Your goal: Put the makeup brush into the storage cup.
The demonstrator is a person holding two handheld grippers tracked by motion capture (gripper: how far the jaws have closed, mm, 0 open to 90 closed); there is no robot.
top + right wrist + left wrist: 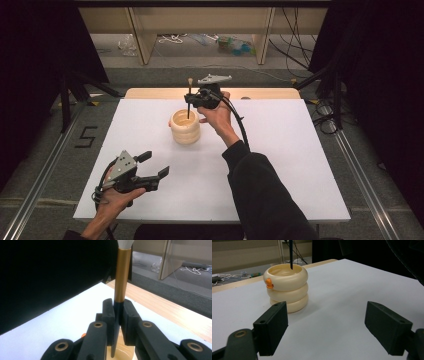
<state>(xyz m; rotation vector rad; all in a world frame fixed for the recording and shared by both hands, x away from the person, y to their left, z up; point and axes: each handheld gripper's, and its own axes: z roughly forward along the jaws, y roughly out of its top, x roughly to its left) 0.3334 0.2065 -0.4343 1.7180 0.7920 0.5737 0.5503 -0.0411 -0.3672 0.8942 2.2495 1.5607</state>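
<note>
High view shows us a cream-coloured holder shaped like three stacked rings [185, 128] standing upright on the white table top [280, 165], a little left of the middle and toward the far edge. Above it our right gripper [191, 99] pinches a slim brush with a black handle, a gold ferrule and a pale tuft [189, 97]. The brush stands upright, tuft up, and its dark lower end reaches down into the holder's open mouth. We cannot tell whether the tip touches the bottom.

In the right gripper view the two black jaws are pressed narrow on the black handle [118, 312] just below the gold ferrule, and the holder's cream rim [122, 352] lies directly beneath them.

In the left gripper view we see the holder [287, 287] with a small orange knob [269, 283] on its top ring, and the brush's dark tip [291, 255] hanging inside the rim; apart from that tip, the part of the hollow that we can see is pale and bare.

Our left gripper [155, 167] rests at the near left of the table, well apart from the holder, its jaws spread wide with nothing between them.
</note>
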